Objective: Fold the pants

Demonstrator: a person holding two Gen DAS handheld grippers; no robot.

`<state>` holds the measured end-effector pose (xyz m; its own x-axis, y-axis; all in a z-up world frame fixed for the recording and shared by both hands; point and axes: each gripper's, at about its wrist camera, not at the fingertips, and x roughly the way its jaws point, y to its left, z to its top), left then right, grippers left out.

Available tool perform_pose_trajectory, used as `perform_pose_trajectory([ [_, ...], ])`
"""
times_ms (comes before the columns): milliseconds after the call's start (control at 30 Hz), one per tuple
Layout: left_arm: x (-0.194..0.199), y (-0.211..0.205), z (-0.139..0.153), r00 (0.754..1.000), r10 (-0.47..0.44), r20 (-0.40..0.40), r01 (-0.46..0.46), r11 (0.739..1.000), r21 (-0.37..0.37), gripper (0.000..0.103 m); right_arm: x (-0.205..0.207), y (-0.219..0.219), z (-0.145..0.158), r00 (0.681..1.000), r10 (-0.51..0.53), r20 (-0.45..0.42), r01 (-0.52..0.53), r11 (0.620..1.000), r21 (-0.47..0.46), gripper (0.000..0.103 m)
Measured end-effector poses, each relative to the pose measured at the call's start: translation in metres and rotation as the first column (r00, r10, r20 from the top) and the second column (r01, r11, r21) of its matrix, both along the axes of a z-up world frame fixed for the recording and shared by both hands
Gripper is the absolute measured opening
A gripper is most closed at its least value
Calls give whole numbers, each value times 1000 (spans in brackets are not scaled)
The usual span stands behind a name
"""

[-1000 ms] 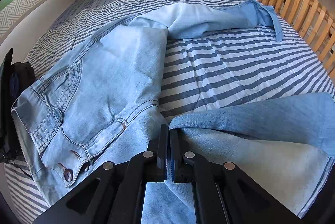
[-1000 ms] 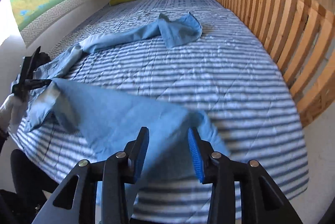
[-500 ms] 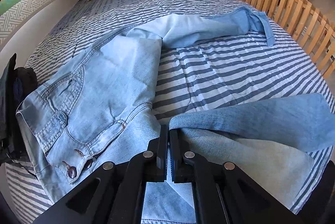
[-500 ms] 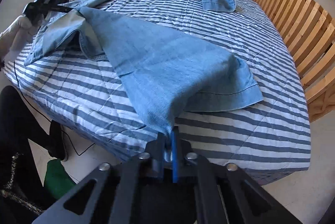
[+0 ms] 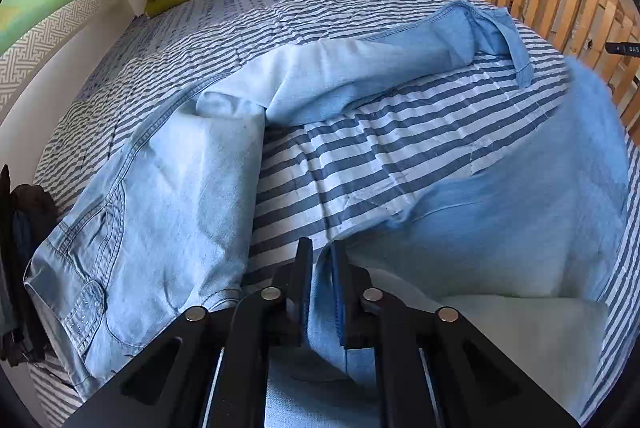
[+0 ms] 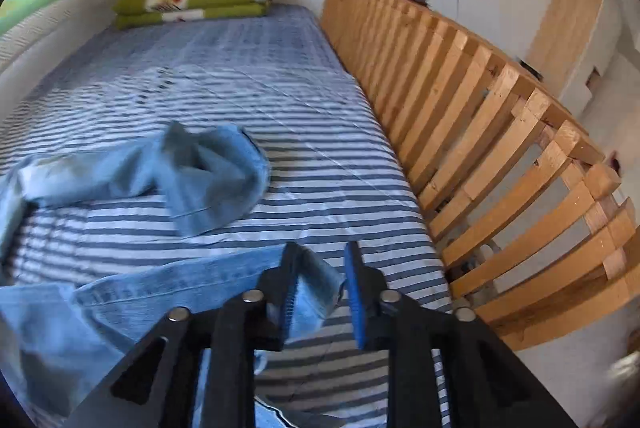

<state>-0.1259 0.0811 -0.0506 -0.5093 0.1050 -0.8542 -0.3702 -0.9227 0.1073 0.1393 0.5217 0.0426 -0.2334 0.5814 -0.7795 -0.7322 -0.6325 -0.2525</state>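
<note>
Pants (image 5: 168, 196) on striped bed (image 5: 360, 156), legs splayed away from left tongs (image 5: 322, 252) (jaws just parting, denim between); right tongs (image 6: 322, 256) apart over hem, angled down

Light-blue denim pants (image 5: 168, 212) sprawled unfolded, legs apart, on bed.
</note>
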Motion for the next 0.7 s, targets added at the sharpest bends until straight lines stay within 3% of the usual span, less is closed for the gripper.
perform_pose_trajectory([
  [100,11,1,5,998,-25,-54,22,998,-52,30,16,19,-18,996,-28,-80,21,996,-90,31],
  [167,22,-1,11,997,-47,-61,44,998,-48,30,40,19,-31,991,-35,-127,14,987,-161,42],
  [267,52,-3,22,993,-88,-73,87,996,-24,32,84,12,-58,982,-71,-178,21,964,-267,51],
  [400,100,-5,34,991,-121,-63,123,992,33,51,128,-5,-99,974,-155,-164,87,929,-361,52],
  [500,135,-6,36,989,-145,-31,146,988,51,56,156,-20,-110,947,-239,-214,122,886,-448,52],
  [567,155,-3,32,986,-168,3,167,984,68,65,162,-25,-114,932,-269,-243,118,860,-497,54],
  [700,182,20,14,974,-225,17,225,974,-20,71,150,-32,-123,937,-269,-222,119,844,-524,54],
])
